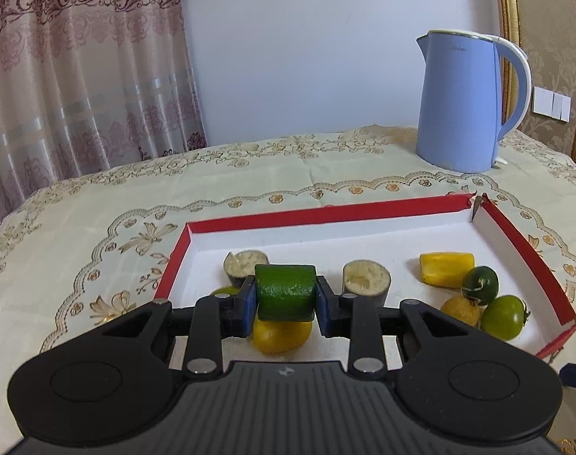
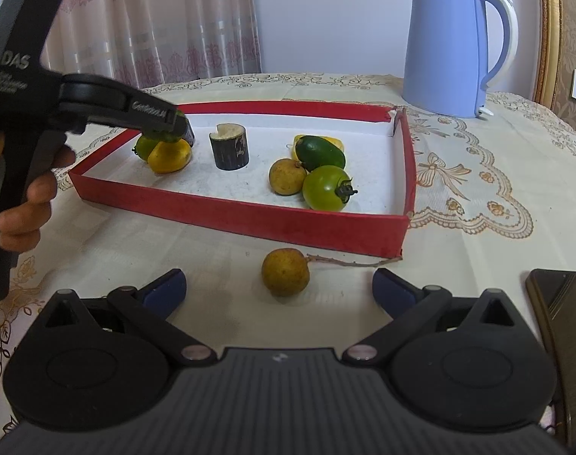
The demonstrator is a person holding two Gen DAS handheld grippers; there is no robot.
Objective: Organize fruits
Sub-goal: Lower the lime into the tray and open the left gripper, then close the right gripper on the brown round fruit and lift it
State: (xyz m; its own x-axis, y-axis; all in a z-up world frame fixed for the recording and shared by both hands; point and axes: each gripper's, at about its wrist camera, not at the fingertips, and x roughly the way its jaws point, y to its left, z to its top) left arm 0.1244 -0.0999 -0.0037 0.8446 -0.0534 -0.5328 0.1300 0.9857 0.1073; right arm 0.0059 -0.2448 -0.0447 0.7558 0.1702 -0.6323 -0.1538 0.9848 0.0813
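Clamping a green chunk (image 1: 285,291), seemingly cucumber, the left gripper (image 1: 286,303) hovers above the red tray (image 1: 326,213); right gripper (image 2: 278,290) gapes empty.

- A table under a cream embroidered tablecloth (image 2: 477,174) is carrying everything.
- A red tray (image 2: 250,223) is lying on the cloth ahead of the right tool.
- A brown round fruit (image 2: 285,271) is sitting on the cloth between that tool's fingers and the tray.
- A blue kettle (image 2: 451,49) is standing beyond the tray, to the right.
- A dark phone (image 2: 565,303) is lying just right of the tool.
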